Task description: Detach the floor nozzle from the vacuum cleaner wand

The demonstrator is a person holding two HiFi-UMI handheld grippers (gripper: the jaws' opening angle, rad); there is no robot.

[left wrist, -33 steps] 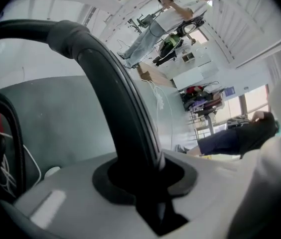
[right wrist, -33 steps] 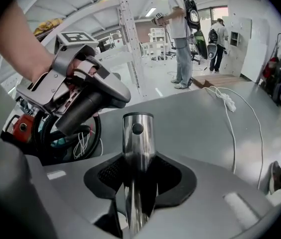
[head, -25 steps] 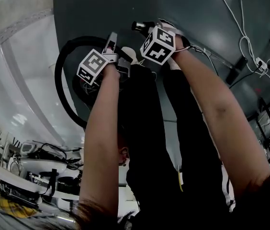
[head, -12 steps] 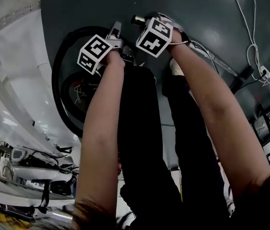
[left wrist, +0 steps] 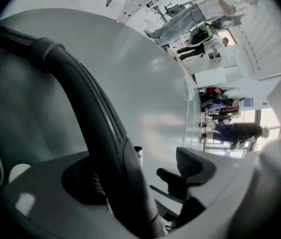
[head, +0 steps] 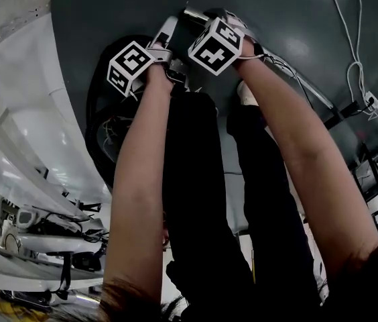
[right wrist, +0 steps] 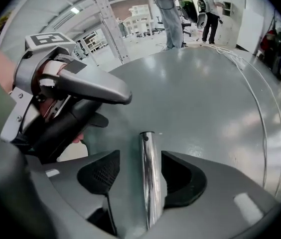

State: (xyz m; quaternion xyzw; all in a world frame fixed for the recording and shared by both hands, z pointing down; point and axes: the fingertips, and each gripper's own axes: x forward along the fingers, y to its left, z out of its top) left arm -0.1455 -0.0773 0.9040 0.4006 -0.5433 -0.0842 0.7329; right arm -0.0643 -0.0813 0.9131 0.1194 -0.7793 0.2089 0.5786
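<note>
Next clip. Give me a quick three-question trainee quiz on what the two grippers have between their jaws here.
1. True or false: the right gripper is shut with nothing between its jaws.
2. What runs between the jaws of the left gripper? A: black hose handle. B: white cable. C: yellow cloth.
3. In the right gripper view, is anything fitted on the far end of the metal tube?
Key:
1. False. The metal tube stands between open jaws.
2. A.
3. No. The end is bare.
Both grippers' jaws have just been opening.
</note>
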